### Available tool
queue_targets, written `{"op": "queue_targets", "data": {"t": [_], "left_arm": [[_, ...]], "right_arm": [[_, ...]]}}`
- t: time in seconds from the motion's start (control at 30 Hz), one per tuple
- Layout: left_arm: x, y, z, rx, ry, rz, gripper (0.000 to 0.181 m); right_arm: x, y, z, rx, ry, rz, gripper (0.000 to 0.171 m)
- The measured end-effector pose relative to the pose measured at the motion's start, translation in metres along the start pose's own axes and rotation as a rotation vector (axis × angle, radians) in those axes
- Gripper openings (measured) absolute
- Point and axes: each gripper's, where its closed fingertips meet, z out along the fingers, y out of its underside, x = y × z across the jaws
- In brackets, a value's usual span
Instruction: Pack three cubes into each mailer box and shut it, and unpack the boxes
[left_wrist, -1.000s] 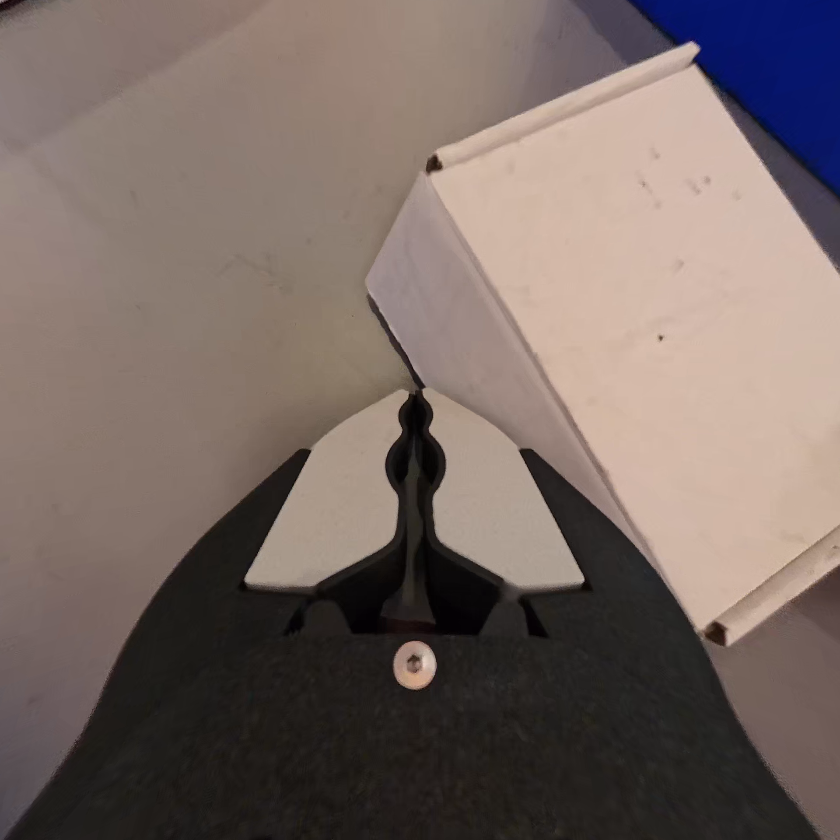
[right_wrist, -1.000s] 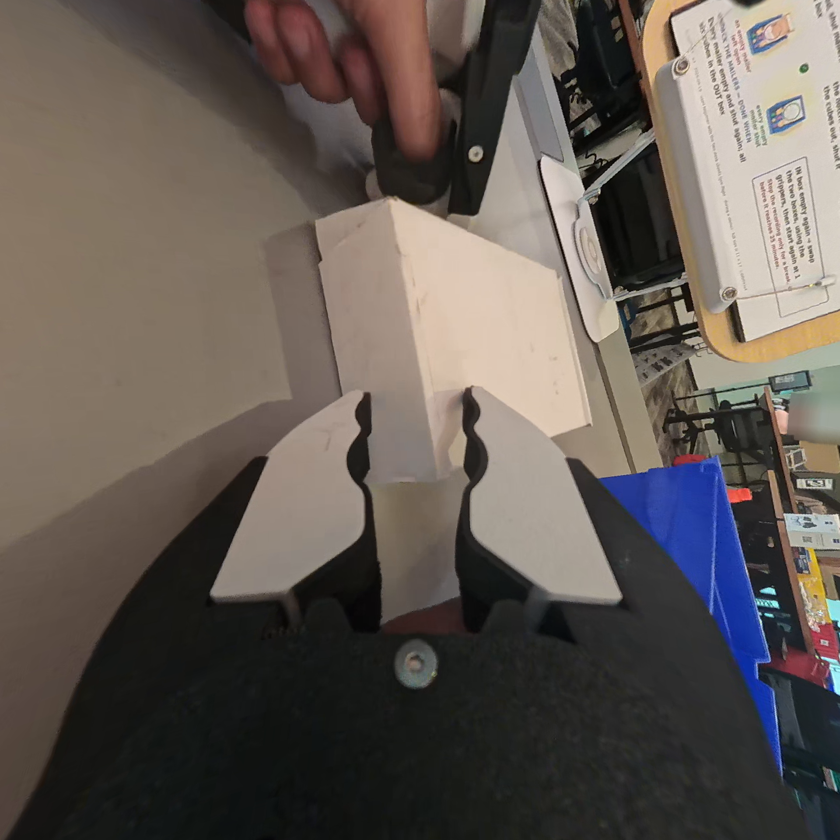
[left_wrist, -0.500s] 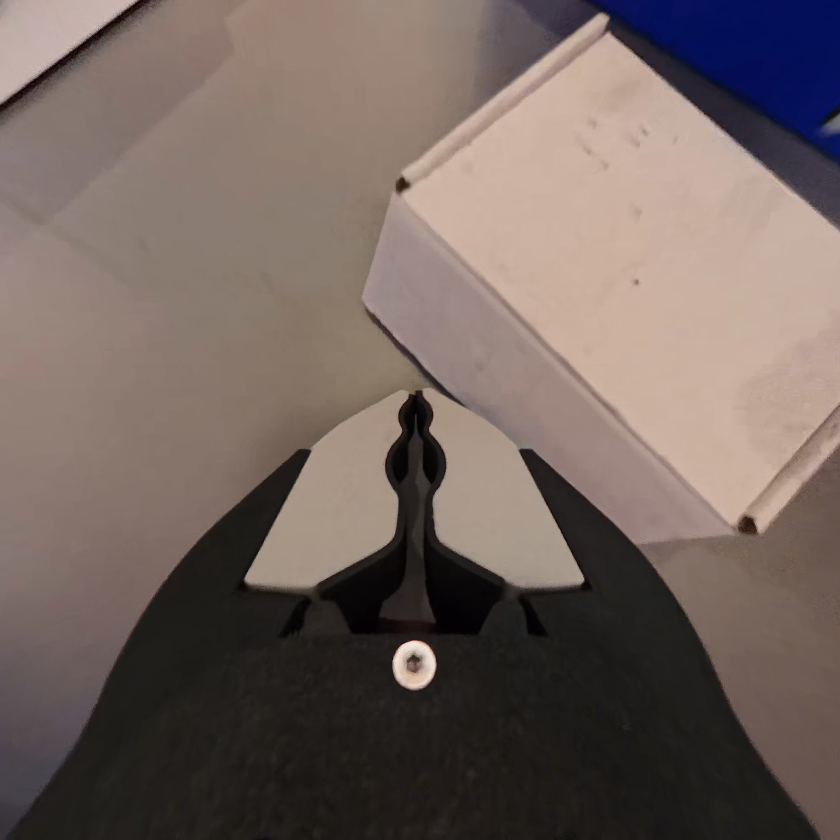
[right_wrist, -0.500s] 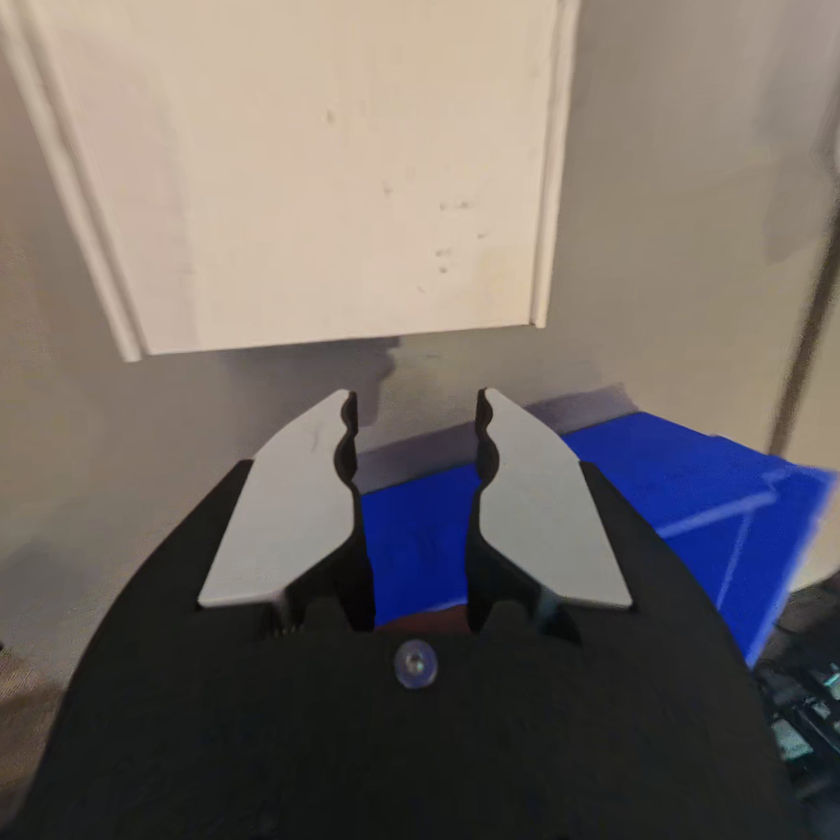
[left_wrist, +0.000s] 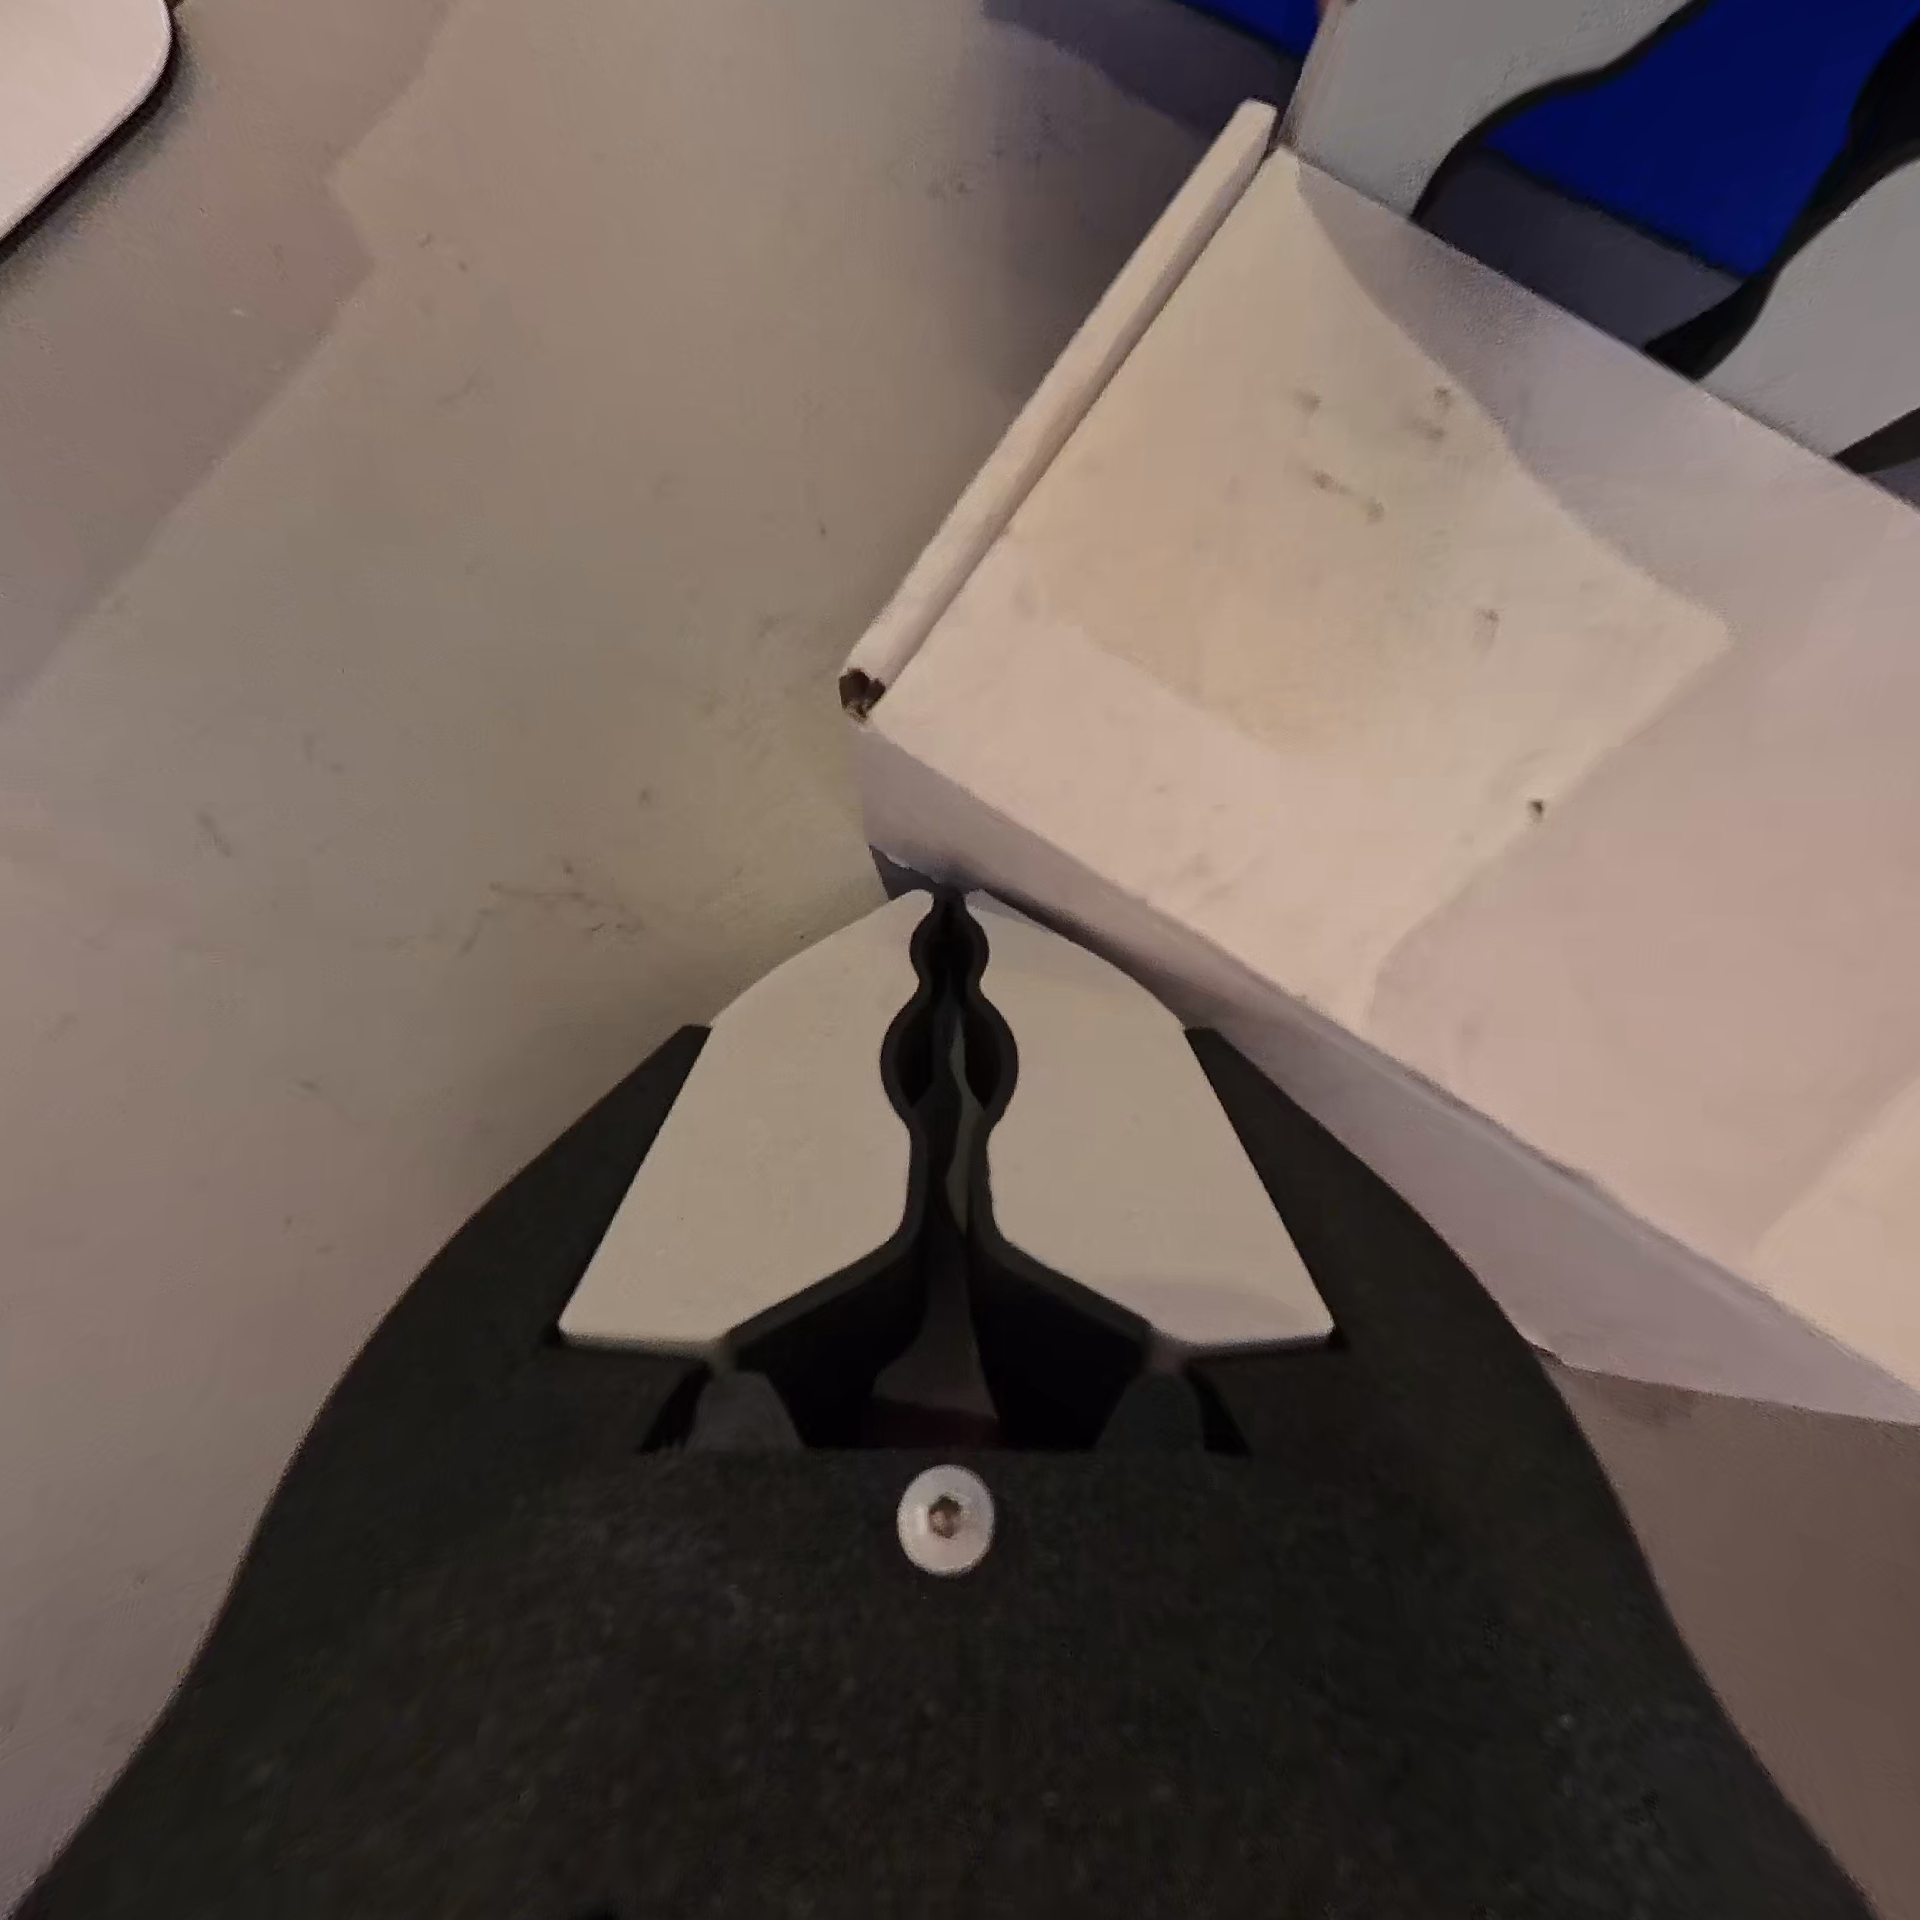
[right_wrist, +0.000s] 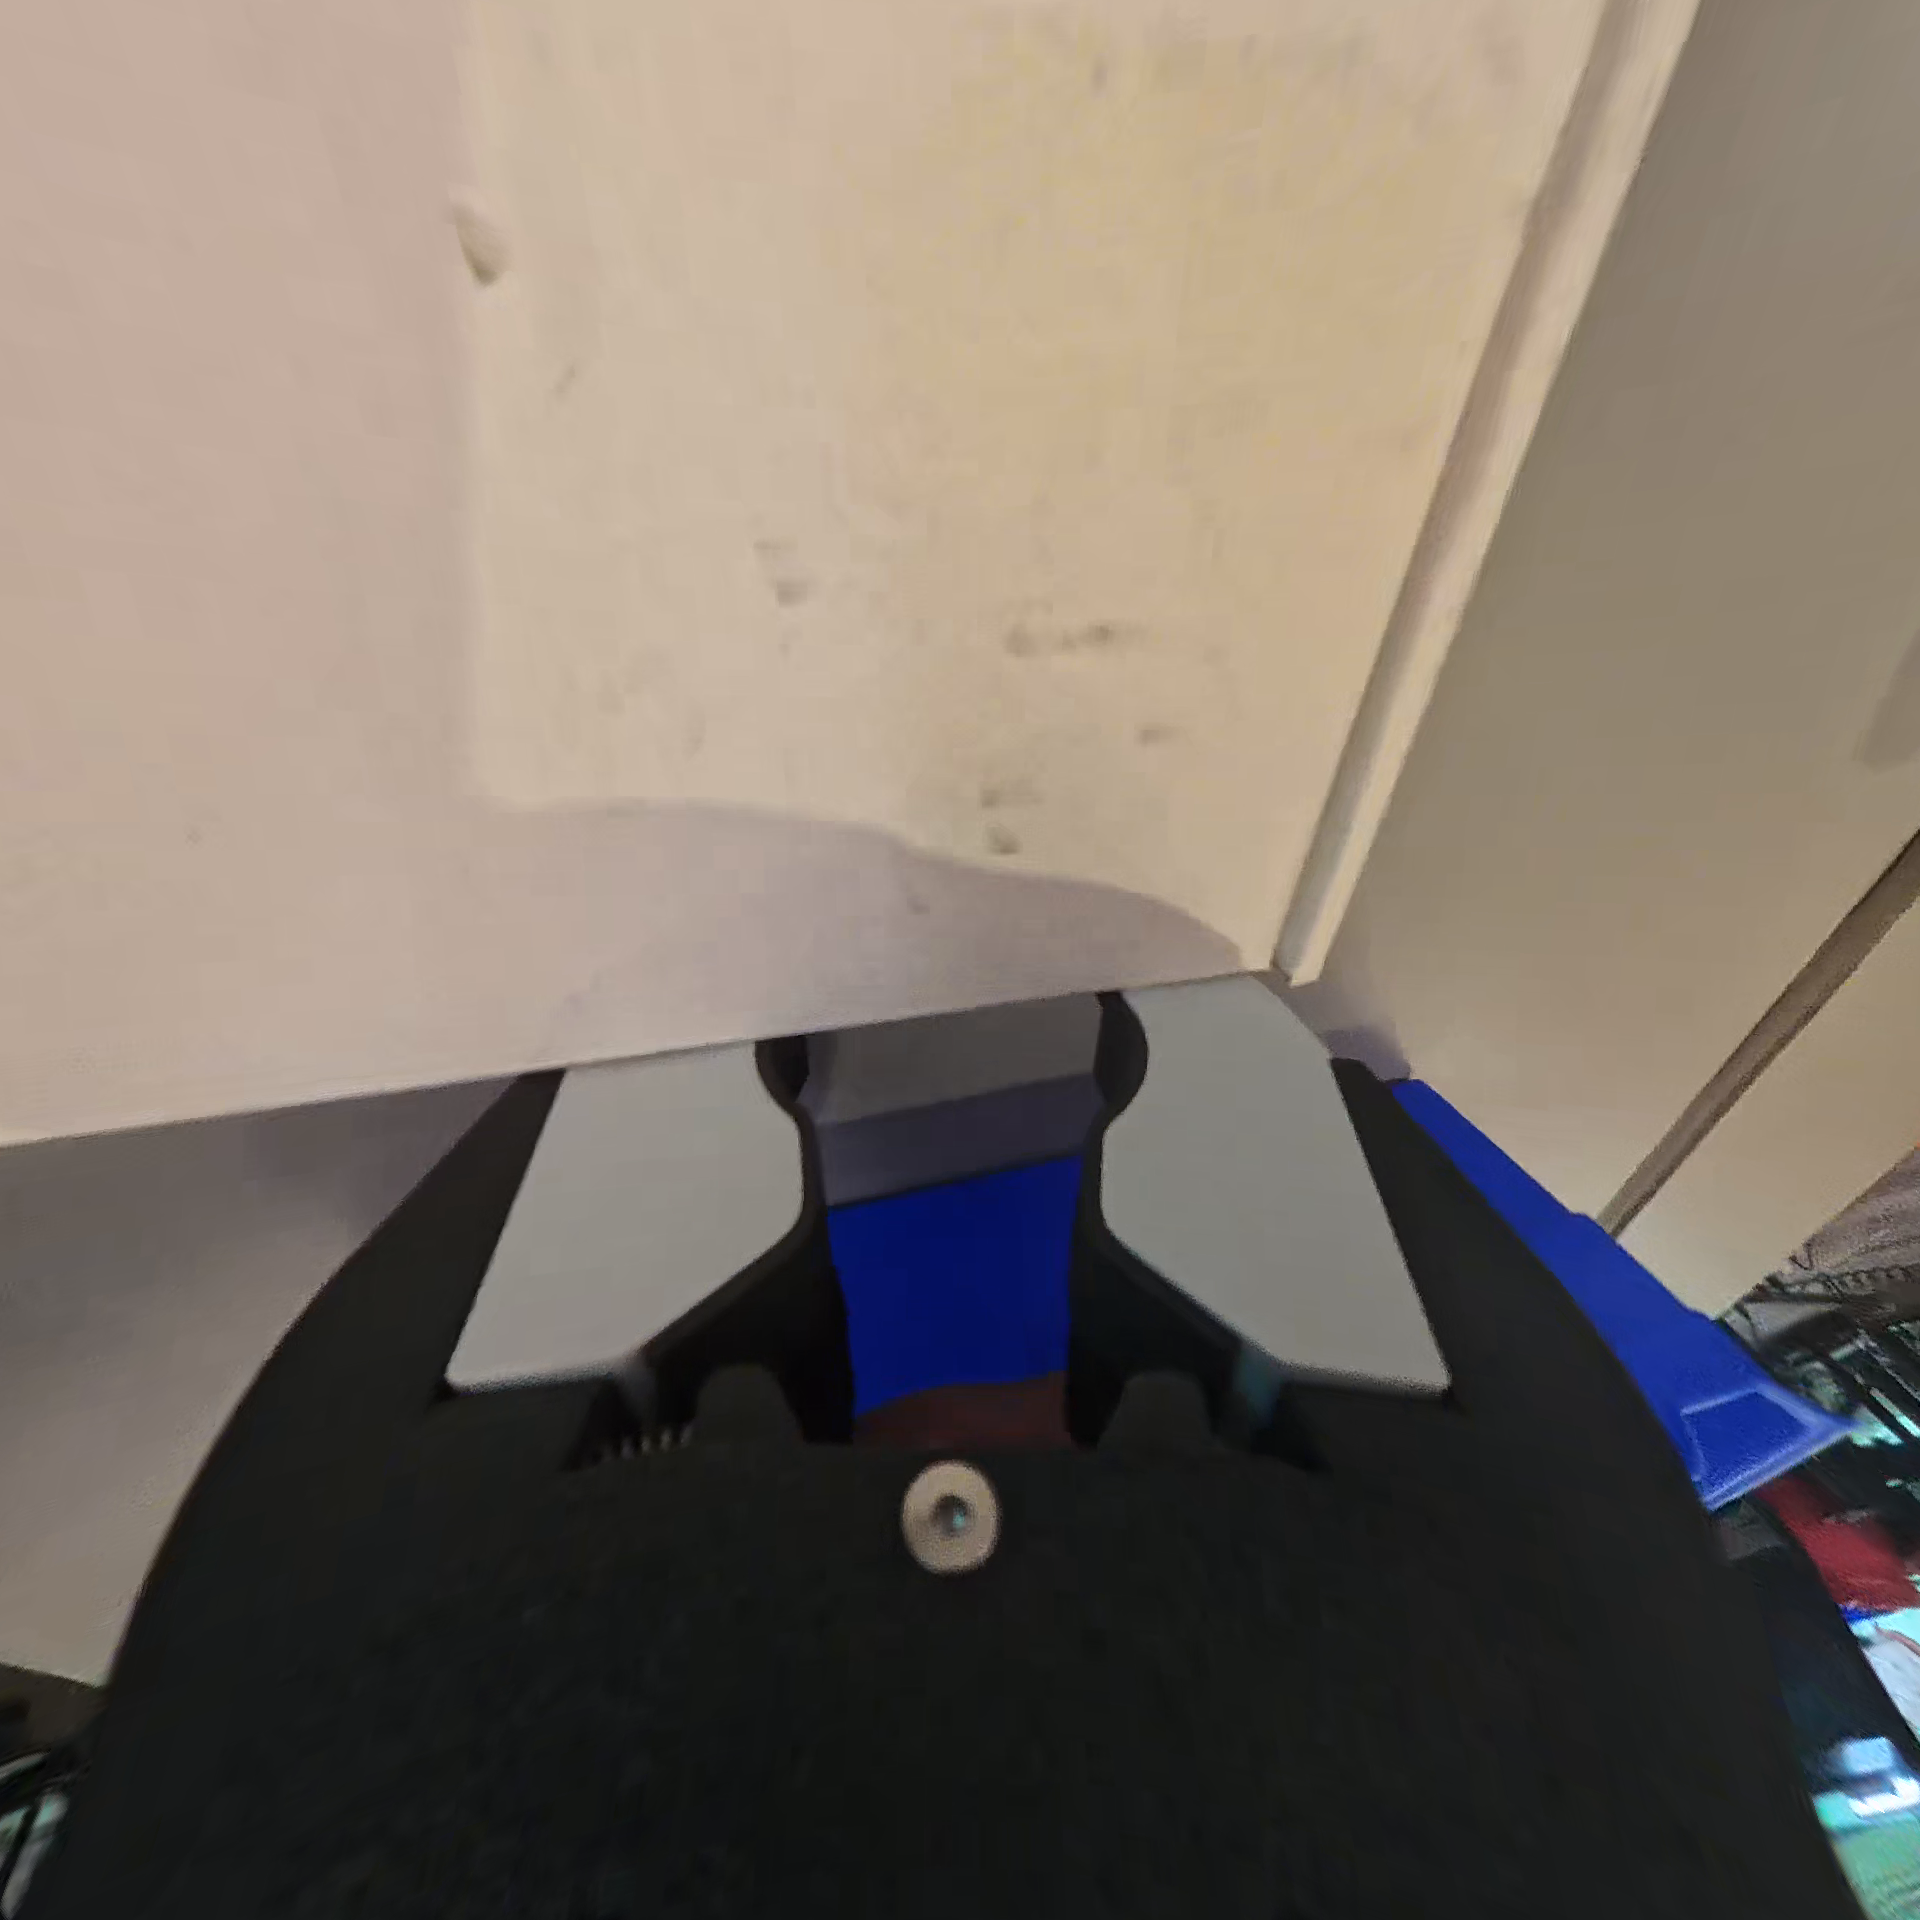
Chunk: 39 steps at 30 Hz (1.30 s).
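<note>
A shut white mailer box (left_wrist: 1299, 675) lies on the grey table. My left gripper (left_wrist: 945, 912) is shut and empty, with its tips right at the box's near corner. My right gripper (right_wrist: 951, 1039) is open, and the box's edge (right_wrist: 727, 468) overlaps and hides its fingertips. In the left wrist view the right gripper's grey fingers (left_wrist: 1361, 94) show at the box's far side, spread apart. No cubes are in view.
A blue bin (right_wrist: 1558, 1299) stands just behind the right gripper, and also shows beyond the box in the left wrist view (left_wrist: 1662, 125). A white flat object (left_wrist: 62, 83) lies at the far left of the grey table (left_wrist: 416, 727). The tips of one gripper are about 12 cm away from the tips of the other.
The box went from tipped up on edge to lying flat. My right gripper swung round and closed in on the box's edge, staying open. My left gripper stayed shut and came up to the corner.
</note>
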Motion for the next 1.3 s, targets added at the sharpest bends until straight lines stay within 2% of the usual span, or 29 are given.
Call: {"op": "queue_targets", "data": {"t": [0.1, 0.2, 0.27, 0.43, 0.6, 0.8, 0.97, 1.07, 1.3], "left_arm": [[-0.004, 0.003, -0.004, 0.004, -0.016, -0.015, 0.0], [-0.003, 0.012, -0.013, -0.009, 0.028, -0.115, 0.0], [0.008, 0.023, -0.021, -0.039, 0.046, -0.069, 0.0], [0.05, 0.034, -0.034, -0.049, 0.135, -0.007, 0.0], [0.055, 0.032, -0.028, -0.016, 0.097, -0.038, 0.0], [0.051, 0.034, -0.03, -0.021, 0.067, -0.048, 0.0], [0.069, 0.049, -0.044, -0.094, 0.135, -0.048, 0.0], [0.09, 0.055, -0.047, -0.116, 0.176, -0.041, 0.0], [0.094, 0.052, -0.043, -0.105, 0.099, -0.026, 0.0]], "right_arm": [[0.002, -0.005, -0.003, 0.031, 0.008, 0.023, 0.05], [0.008, -0.004, -0.011, 0.02, 0.068, 0.011, 0.045], [0.001, -0.001, -0.019, -0.023, 0.078, -0.043, 0.045], [-0.035, -0.003, -0.012, -0.067, -0.08, -0.112, 0.049], [-0.042, -0.011, -0.012, 0.023, -0.127, -0.064, 0.047], [-0.037, -0.009, -0.008, 0.004, -0.08, -0.054, 0.045], [-0.048, -0.001, -0.022, -0.087, -0.023, -0.112, 0.045], [-0.062, -0.005, -0.02, -0.067, -0.05, -0.126, 0.045], [-0.073, -0.011, -0.014, 0.046, -0.129, -0.062, 0.044]]}}
